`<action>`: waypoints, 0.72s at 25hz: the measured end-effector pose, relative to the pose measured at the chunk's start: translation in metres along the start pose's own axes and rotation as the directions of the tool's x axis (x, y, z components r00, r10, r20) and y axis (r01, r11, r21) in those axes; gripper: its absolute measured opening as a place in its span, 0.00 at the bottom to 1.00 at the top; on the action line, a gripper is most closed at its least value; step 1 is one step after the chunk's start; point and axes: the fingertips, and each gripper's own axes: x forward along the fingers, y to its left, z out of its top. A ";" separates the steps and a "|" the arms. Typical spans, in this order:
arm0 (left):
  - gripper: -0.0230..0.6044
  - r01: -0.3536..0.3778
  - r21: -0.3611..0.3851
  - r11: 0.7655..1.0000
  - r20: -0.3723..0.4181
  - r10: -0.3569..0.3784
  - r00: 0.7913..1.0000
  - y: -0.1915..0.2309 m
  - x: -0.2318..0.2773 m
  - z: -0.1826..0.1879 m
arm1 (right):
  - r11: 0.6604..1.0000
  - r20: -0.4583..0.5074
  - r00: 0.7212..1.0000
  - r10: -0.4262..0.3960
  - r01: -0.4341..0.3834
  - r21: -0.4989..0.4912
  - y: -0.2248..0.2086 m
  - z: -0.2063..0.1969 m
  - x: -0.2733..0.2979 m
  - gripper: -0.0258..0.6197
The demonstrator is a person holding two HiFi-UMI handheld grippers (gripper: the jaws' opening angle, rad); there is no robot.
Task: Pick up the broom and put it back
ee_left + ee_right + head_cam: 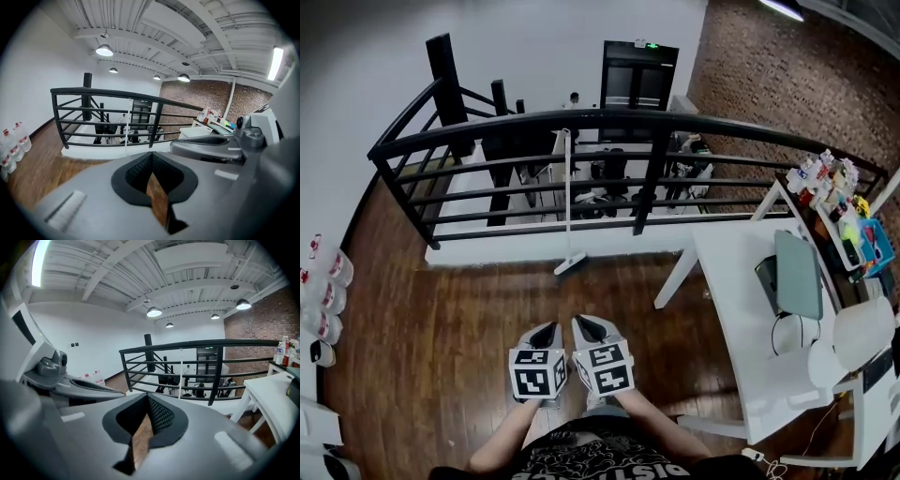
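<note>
Both grippers sit low in the head view, side by side just in front of the person's body and pointing out over the wooden floor (459, 328). The left gripper (550, 330) has its jaws closed together with nothing between them; its own view shows the black ribbed pads (136, 171) meeting at the tip, with only a sliver of floor visible through the notch behind them. The right gripper (585, 326) is the same: jaws shut and empty, with its pads (161, 416) drawn together. The two grippers almost touch at their marker cubes.

The broom (567, 202) stands well ahead of them, apart from both. Its thin white handle leans upright against the black railing (581, 118) at the edge of the floor, and its head rests on the boards at the foot of the white kerb below the rails. Both gripper views show that pale handle crossing the rail bars near the middle of the railing.

To the right stands a white table (741, 314) bearing a grey-green flat device (798, 274), with a cluster of bottles (827, 180) on a shelf beyond it — and a brick wall (787, 84) behind. Along the left edge a row of water bottles (328, 292) stands by the white wall
</note>
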 end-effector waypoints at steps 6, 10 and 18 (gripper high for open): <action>0.04 -0.010 0.015 1.000 -0.001 0.010 1.000 -0.008 0.053 0.037 | 1.000 0.014 1.000 0.003 -0.003 0.020 -0.054 0.024 0.029 0.04; 0.04 -0.022 0.006 1.000 -0.012 0.022 1.000 -0.003 0.077 0.050 | 1.000 0.011 1.000 0.009 -0.010 0.015 -0.077 0.035 0.047 0.04; 0.04 -0.019 -0.006 1.000 -0.027 0.019 0.999 0.014 0.126 0.073 | 1.000 0.004 1.000 0.008 -0.008 0.019 -0.106 0.052 0.089 0.04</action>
